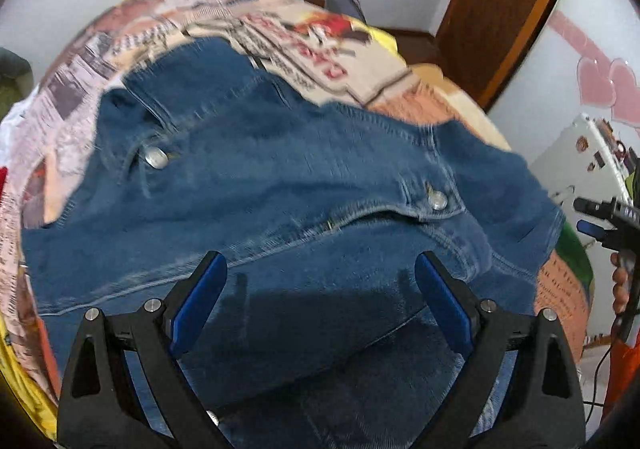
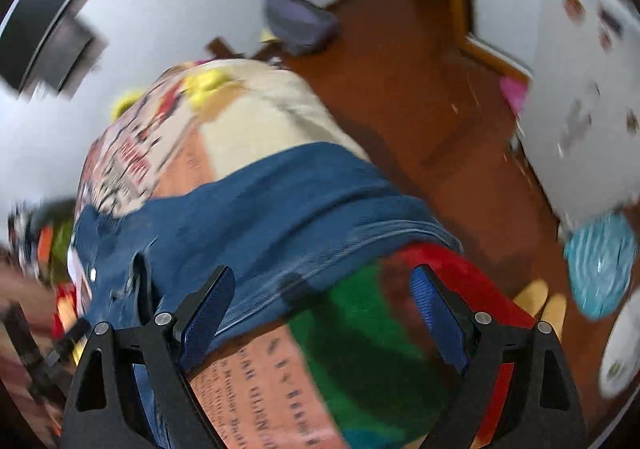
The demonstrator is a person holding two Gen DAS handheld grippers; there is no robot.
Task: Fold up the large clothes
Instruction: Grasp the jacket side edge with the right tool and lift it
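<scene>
the blue denim jacket with silver snap buttons [image 1: 304,185] is spread over a bed covered by a colourful printed blanket [image 1: 320,33], filling the middle of the left wrist view. the left claw [image 1: 320,289] hovers just over its near part at 6 o'clock, blue-padded fingers [image 1: 200,301] wide apart, nothing between them. in the right wrist view the jacket [image 2: 280,201] sits from 9 o'clock to centre, blurry, and the right claw [image 2: 324,301] is spread wide too, empty, over the jacket's hem and the blanket's red and green patch [image 2: 360,329]. brown wooden floor [image 2: 400,89] at 1 o'clock, white fridge with magnets [image 2: 580,89] at 3 o'clock.
</scene>
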